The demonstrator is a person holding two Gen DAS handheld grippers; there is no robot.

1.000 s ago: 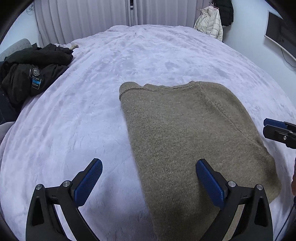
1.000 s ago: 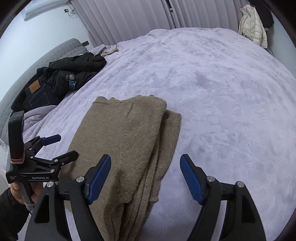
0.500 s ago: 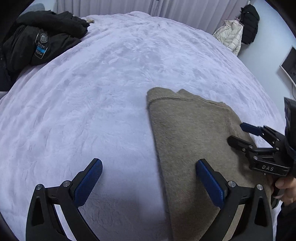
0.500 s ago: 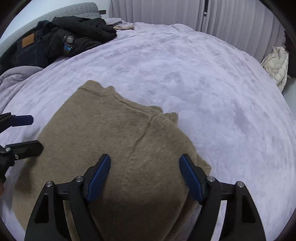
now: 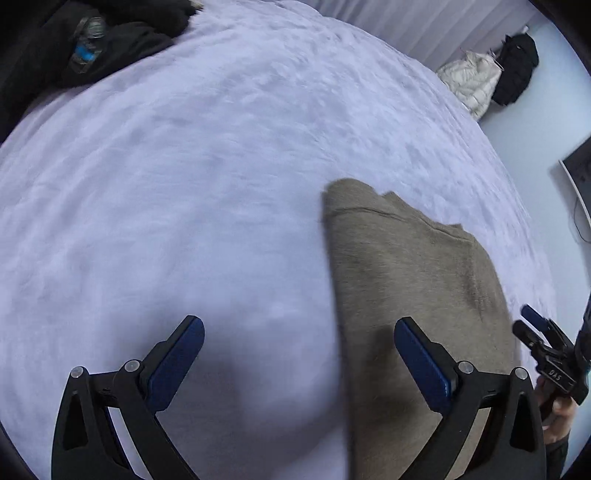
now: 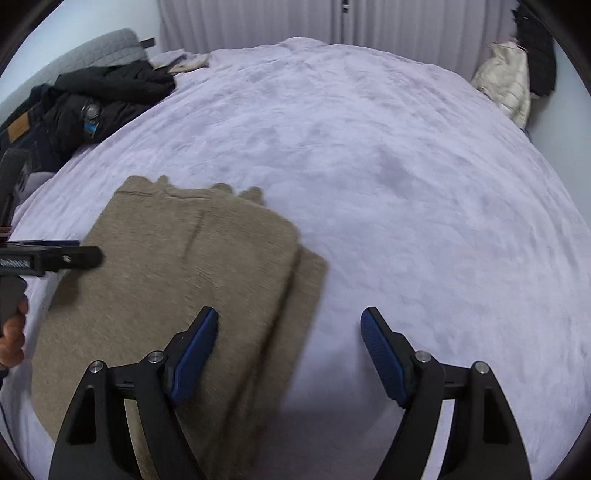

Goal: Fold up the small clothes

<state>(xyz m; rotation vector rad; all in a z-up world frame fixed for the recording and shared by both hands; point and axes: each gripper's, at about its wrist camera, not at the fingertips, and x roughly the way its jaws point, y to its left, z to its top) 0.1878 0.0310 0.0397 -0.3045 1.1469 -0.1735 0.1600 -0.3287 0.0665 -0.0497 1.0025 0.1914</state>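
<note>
We see the folded olive-brown knit sweater (image 6: pixel 177 280) lying flat on the bed (image 6: pixel 406 184), on its pale lilac fleecy blanket, with the ribbed collar edge pointing toward the far curtains and a second folded layer peeking out along its right side. In the left wrist view the sweater (image 5: pixel 417 295) fills the lower right, its long left edge running straight down the blanket. Our left hand-held gripper (image 5: pixel 299 365) hangs above that left edge with its jaws spread wide and nothing between them: one blue pad is over bare blanket, the other over the knit. Our right hand-held gripper (image 6: pixel 288 354) is likewise wide and empty, straddling the sweater's right edge, its left pad above the knit and its right pad above the blanket. Whether either one touches the fabric we cannot tell. Each gripper also shows at the margin of the other's view, with fingers of a hand (image 6: pixel 13 339) wrapped round the handle. Farther out, a heap of dark clothes (image 6: pixel 92 103) sits at the far left corner of the bed by a grey headboard (image 6: pixel 92 51), and a cream puffer jacket (image 6: pixel 506 85) with a black garment (image 5: pixel 517 70) hangs near the right wall, in front of pale curtains (image 6: pixel 332 22).
</note>
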